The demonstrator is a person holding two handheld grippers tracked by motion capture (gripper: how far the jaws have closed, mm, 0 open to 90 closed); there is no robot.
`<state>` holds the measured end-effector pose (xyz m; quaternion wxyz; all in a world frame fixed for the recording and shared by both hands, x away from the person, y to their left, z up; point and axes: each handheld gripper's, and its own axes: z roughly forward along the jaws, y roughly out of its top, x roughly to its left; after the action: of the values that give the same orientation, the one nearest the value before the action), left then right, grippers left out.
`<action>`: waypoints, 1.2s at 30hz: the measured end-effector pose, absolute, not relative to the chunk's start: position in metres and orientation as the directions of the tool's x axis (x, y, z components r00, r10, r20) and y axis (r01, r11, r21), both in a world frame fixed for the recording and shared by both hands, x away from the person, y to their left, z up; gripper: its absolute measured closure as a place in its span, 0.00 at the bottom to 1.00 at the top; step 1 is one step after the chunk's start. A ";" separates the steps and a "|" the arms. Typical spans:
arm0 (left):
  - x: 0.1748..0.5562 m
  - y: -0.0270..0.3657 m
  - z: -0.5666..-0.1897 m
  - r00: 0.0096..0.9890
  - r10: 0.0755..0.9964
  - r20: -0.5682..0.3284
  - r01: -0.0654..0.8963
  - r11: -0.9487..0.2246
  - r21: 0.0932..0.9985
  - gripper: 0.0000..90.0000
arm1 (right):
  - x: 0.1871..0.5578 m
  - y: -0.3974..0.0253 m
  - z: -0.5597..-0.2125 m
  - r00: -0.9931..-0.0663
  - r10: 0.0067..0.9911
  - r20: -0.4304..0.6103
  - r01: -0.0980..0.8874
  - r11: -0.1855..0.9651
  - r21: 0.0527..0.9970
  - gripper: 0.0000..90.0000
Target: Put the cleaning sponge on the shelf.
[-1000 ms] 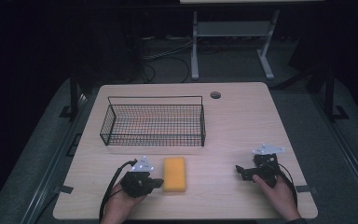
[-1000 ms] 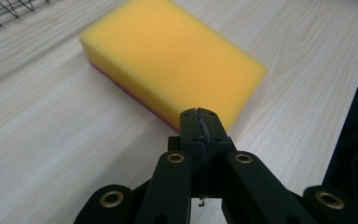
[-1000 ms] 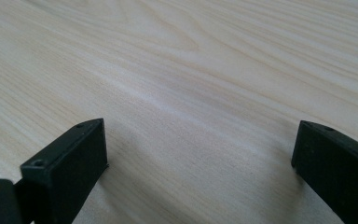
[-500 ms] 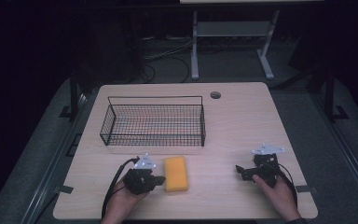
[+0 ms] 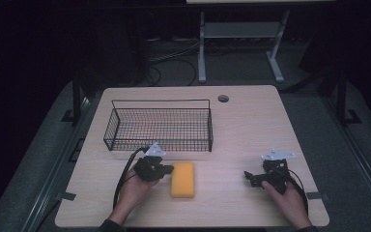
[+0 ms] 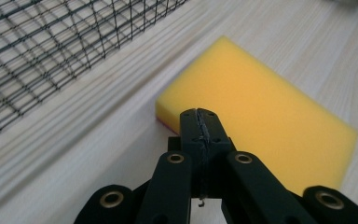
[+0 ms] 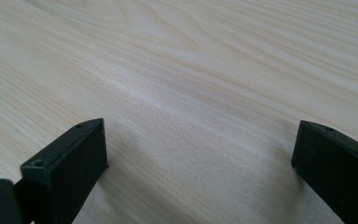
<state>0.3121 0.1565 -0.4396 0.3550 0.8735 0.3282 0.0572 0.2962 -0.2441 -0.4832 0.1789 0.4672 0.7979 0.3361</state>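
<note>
Dark floor surrounds the table (image 5: 251, 121). Basket (image 5: 159, 126) stands far left, open top ready for loading. Sponge (image 5: 182, 179) lies flat near the centre, just in front of the basket. Left gripper (image 5: 166, 169), jaws clenched empty, points at the sponge's left edge. Right gripper (image 5: 248, 177) rests released, well apart at right.

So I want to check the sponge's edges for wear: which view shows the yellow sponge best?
The left gripper view: the yellow sponge sits close up, its near corner and top face sharp, just past the shut left claw. The high view shows it small but whole, lying flat near the wire basket.
</note>
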 end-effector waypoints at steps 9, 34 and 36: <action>0.323 0.134 -0.438 0.805 0.582 -0.115 0.500 -0.562 0.659 1.00 | 0.296 -0.244 -0.483 -0.499 0.866 0.029 0.625 0.337 0.704 0.03; 0.326 0.096 -0.435 0.839 0.530 -0.121 0.468 -0.590 0.658 0.91 | 0.296 -0.244 -0.483 -0.500 0.866 0.028 0.625 0.338 0.704 0.03; 0.326 0.098 -0.432 0.842 0.527 -0.118 0.465 -0.597 0.653 0.87 | 0.296 -0.244 -0.483 -0.500 0.866 0.028 0.625 0.338 0.704 0.03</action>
<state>0.3261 0.0979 -0.4323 0.3525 0.8925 0.2779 0.0437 0.2962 -0.2442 -0.4832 0.1791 0.4670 0.7980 0.3362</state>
